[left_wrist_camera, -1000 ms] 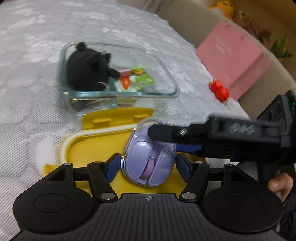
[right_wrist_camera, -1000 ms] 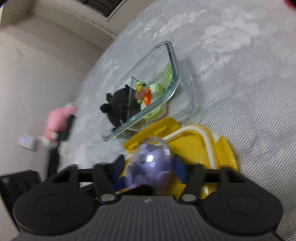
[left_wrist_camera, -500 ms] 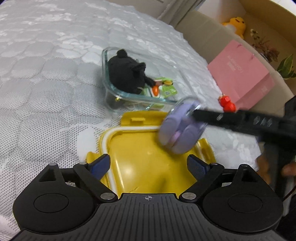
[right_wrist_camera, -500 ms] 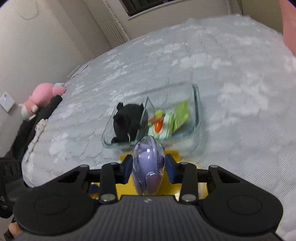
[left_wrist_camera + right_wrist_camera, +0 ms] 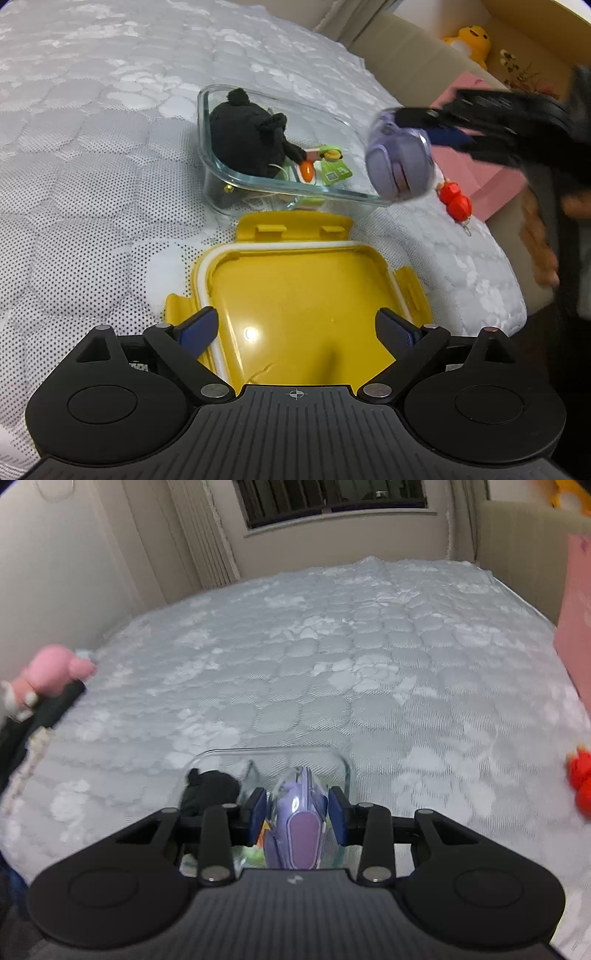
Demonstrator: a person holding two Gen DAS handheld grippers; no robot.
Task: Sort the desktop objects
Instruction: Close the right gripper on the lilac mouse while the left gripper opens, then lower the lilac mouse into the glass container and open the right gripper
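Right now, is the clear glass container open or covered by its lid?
Open. The clear glass container has no cover, showing a black plush toy inside, and the yellow plastic lid lies inside-up on the bedspread beside it.

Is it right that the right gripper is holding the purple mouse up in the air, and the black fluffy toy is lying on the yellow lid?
Not quite. The right gripper does hold the purple mouse in the air, but the black fluffy toy is not on the yellow lid. The left wrist view shows it inside the glass container, behind the lid.
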